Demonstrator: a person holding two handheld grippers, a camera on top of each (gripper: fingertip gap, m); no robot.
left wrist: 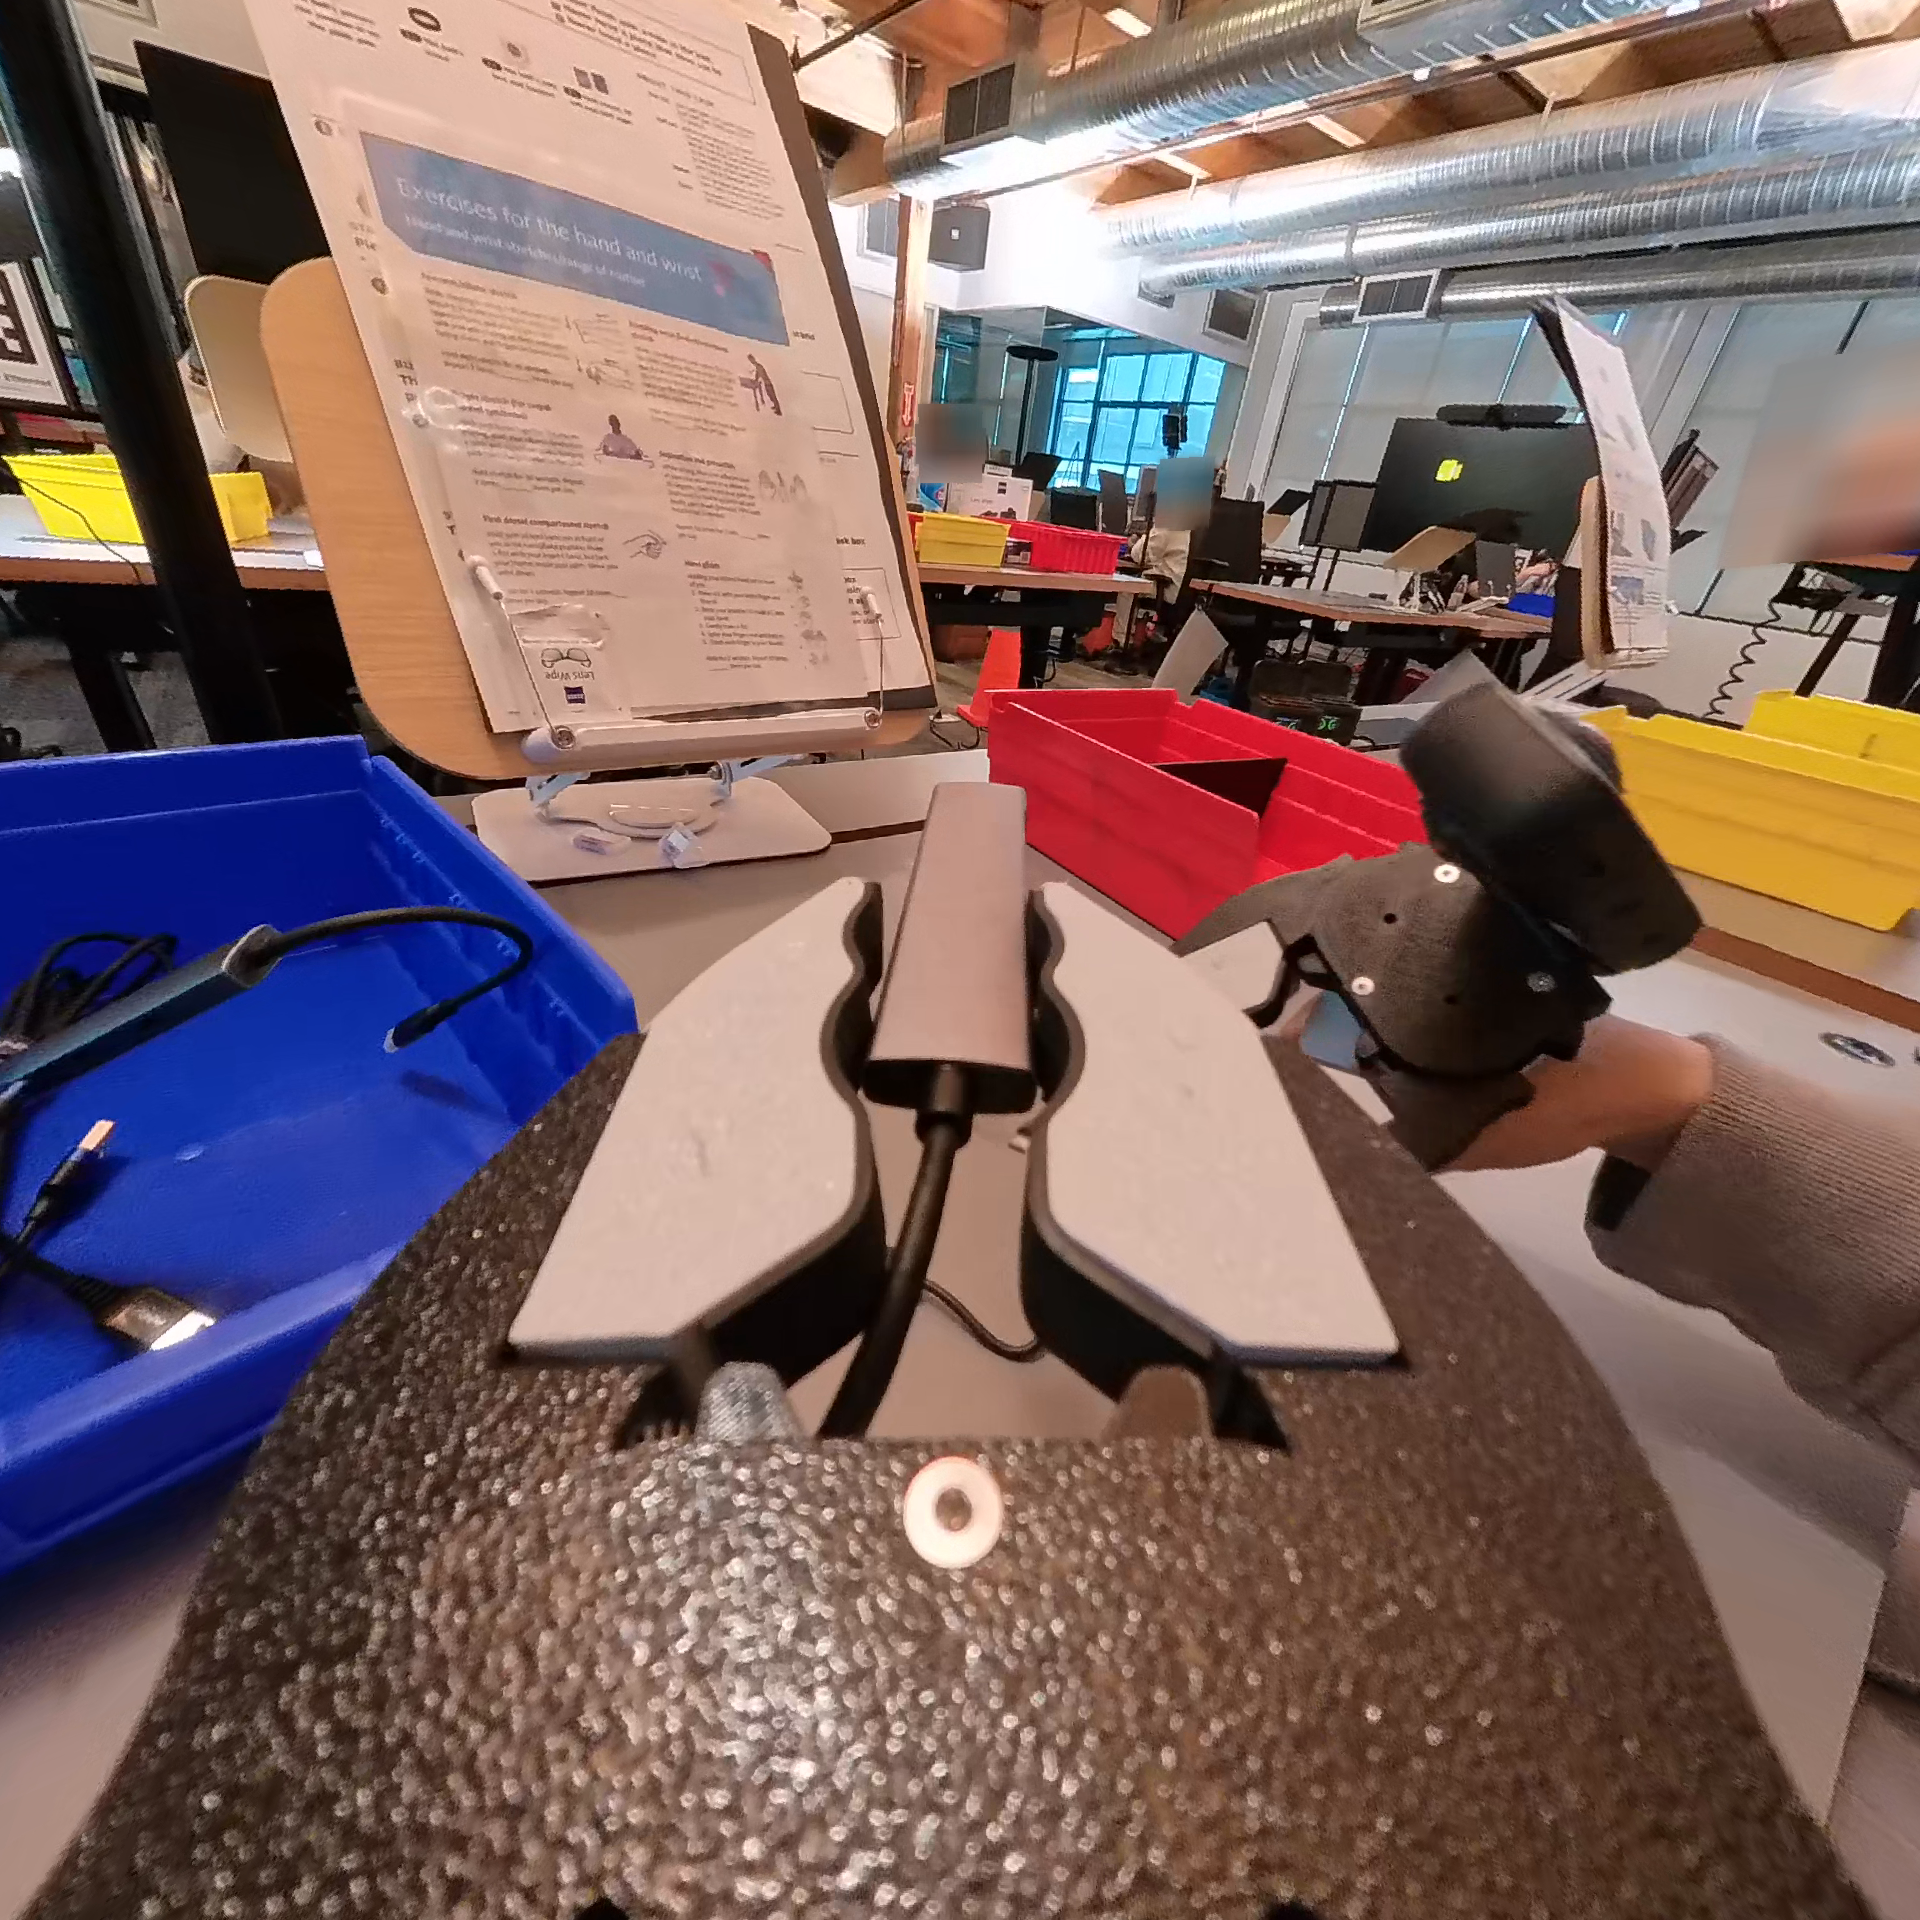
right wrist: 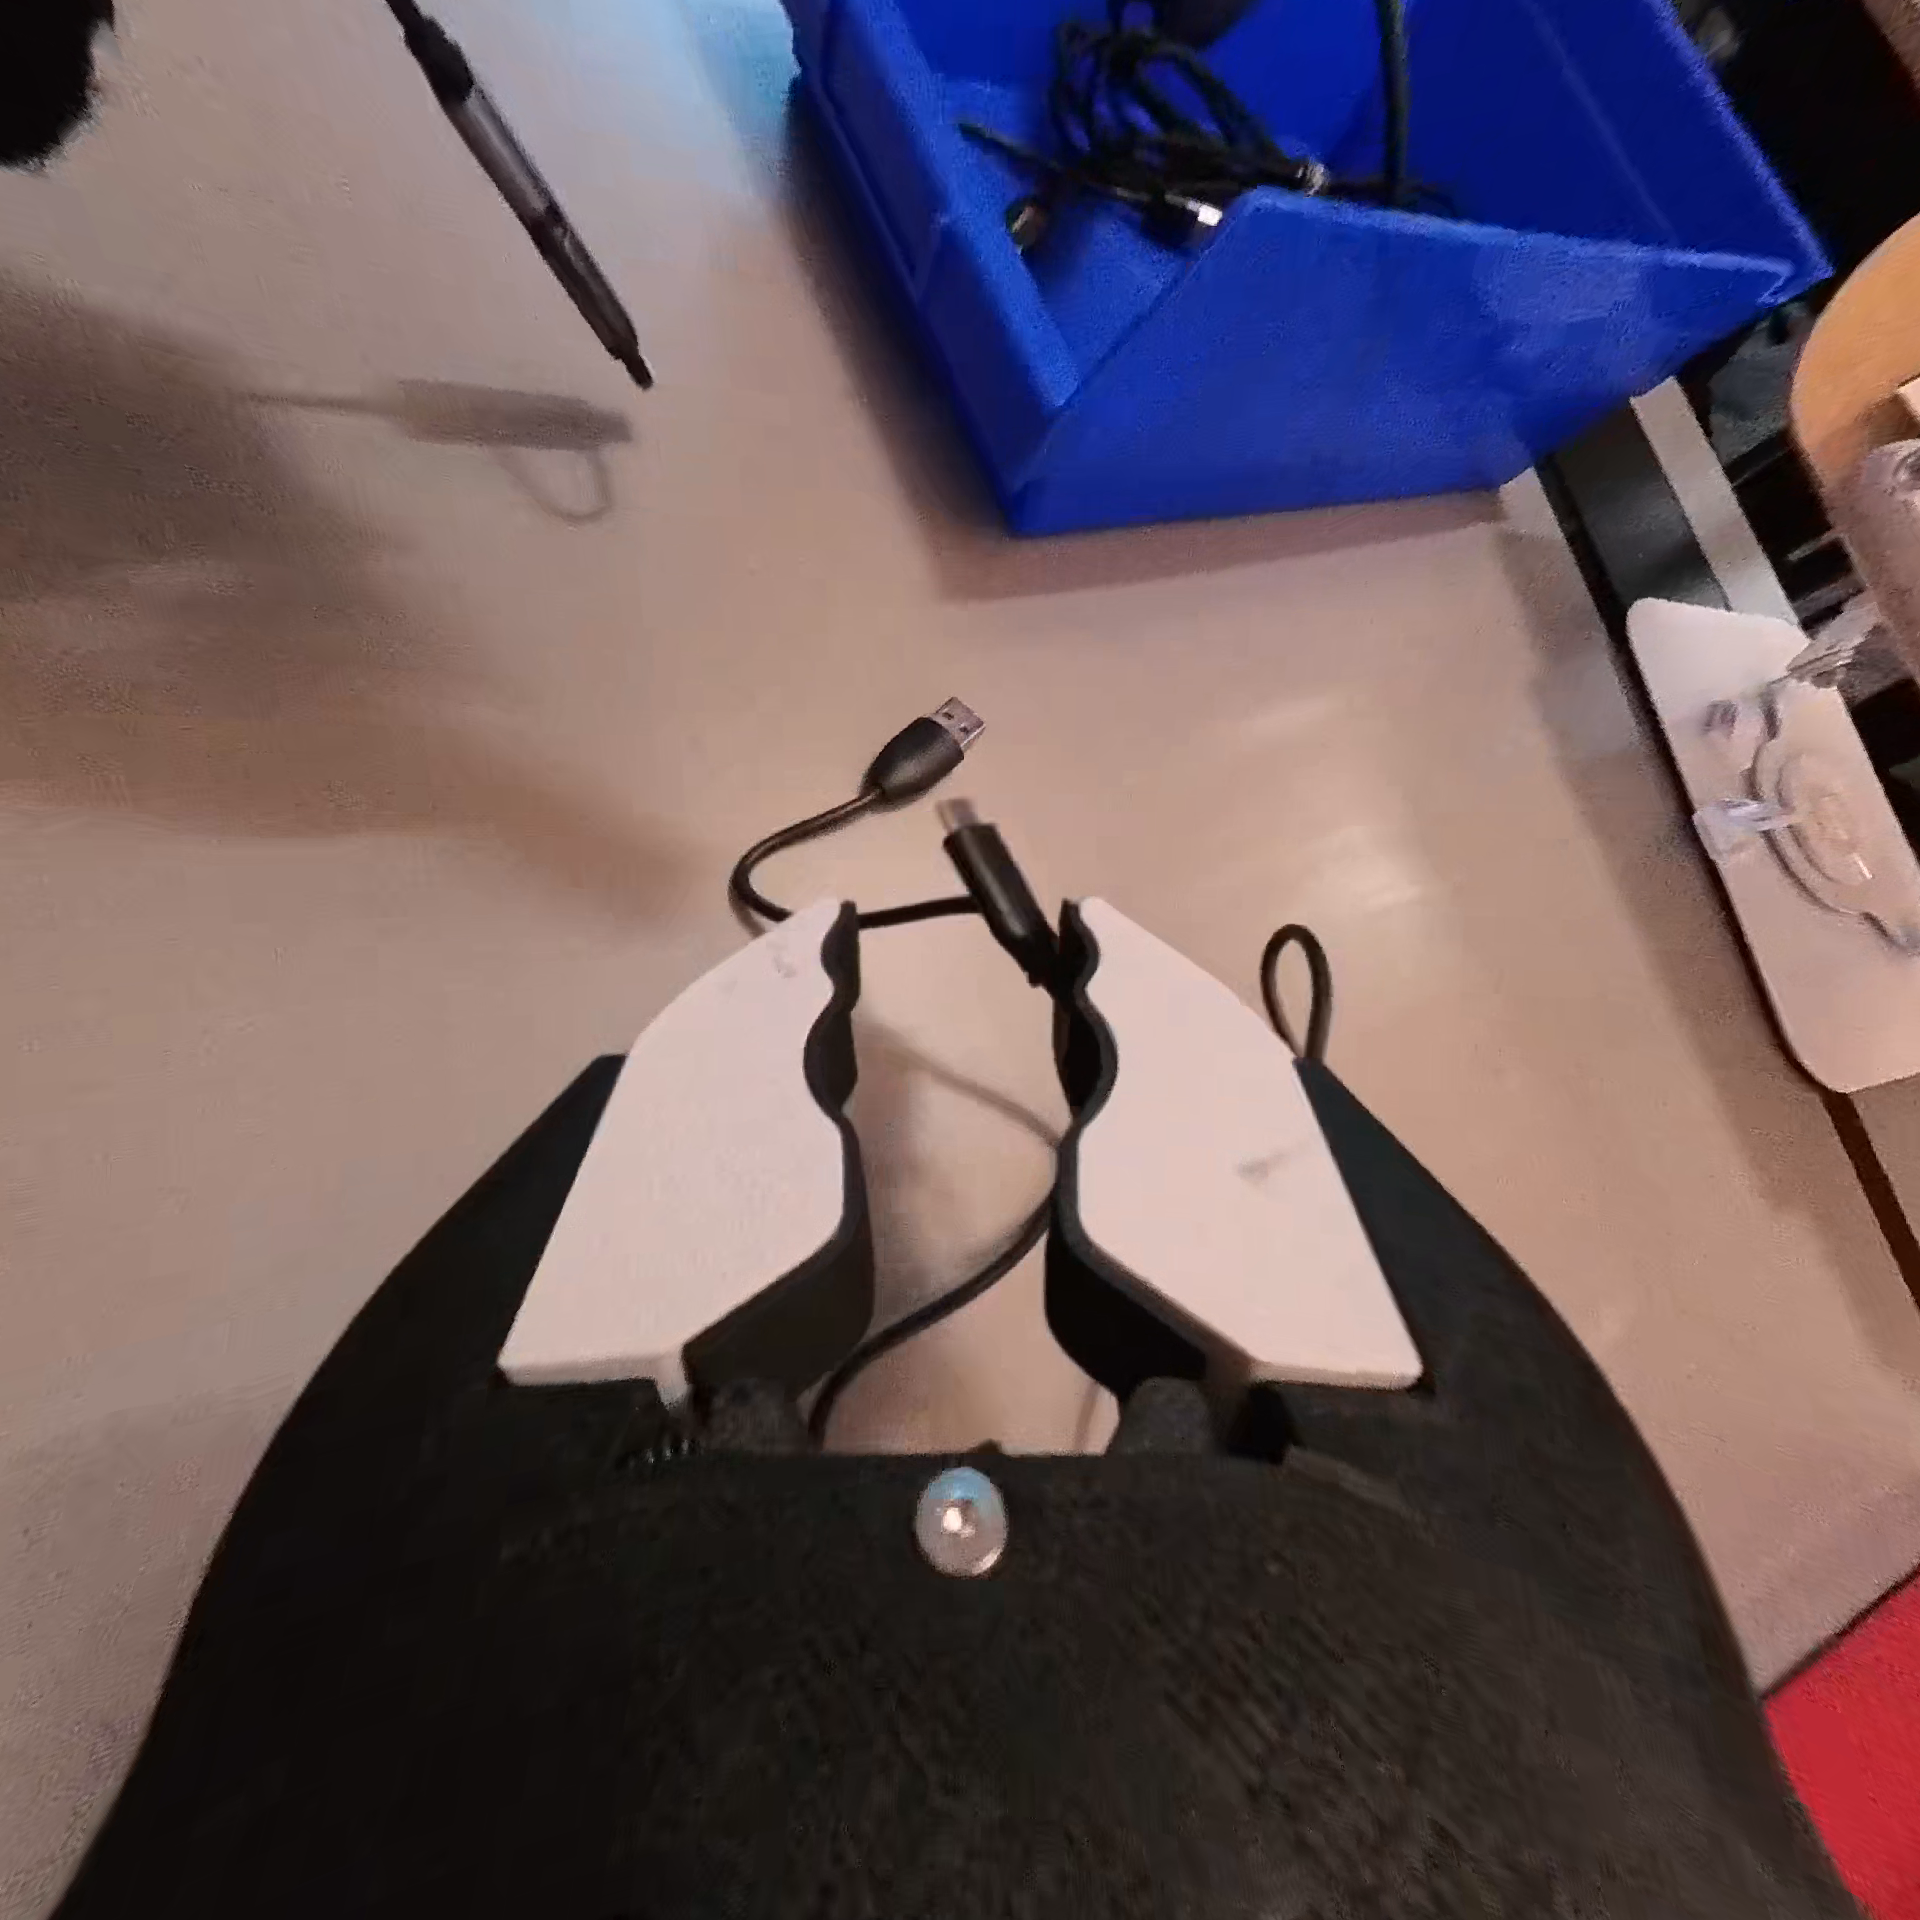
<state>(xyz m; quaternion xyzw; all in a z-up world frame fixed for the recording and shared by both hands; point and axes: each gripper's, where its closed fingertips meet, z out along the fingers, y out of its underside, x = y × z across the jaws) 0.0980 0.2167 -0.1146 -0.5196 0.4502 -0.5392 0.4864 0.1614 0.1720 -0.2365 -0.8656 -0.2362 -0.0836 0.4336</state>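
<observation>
1. Between the fingers of the left gripper (left wrist: 951, 914), a slim grey USB hub (left wrist: 961, 935) was clamped lengthwise, its far end projecting toward 12 o'clock past the fingertips.
2. From the hub's near end, a black cable (left wrist: 904, 1247) ran back toward 6 o'clock into the gripper body.
3. At 9 o'clock of the left gripper stood a blue bin (left wrist: 312, 1091) holding another hub and loose black cables.
4. At 11 o'clock stood a wooden document stand (left wrist: 343, 582) carrying printed sheets.
5. At 1 o'clock lay a red bin (left wrist: 1122, 821); farther toward 2 o'clock lay a yellow bin (left wrist: 1766, 831).
6. At 3 o'clock of the left wrist view, the right gripper (left wrist: 1247, 956) appeared, held by a hand (left wrist: 1579, 1101) in a grey sleeve.
7. In the right wrist view, the right gripper (right wrist: 961, 925) had its jaws set narrow with a gap between them; a dark cable plug (right wrist: 997, 883) lay against the inner edge of the right finger, its metal tip pointing toward 12 o'clock. Whether the jaws actually pinched it could not be determined.
8. Just beyond, at 12 o'clock, a USB-A connector (right wrist: 925, 753) on a short black lead rested on the beige table (right wrist: 312, 1039).
9. At 11 o'clock, the held hub (right wrist: 520, 177) hung above the table.
10. At 1 o'clock stood the blue bin (right wrist: 1351, 343).
</observation>
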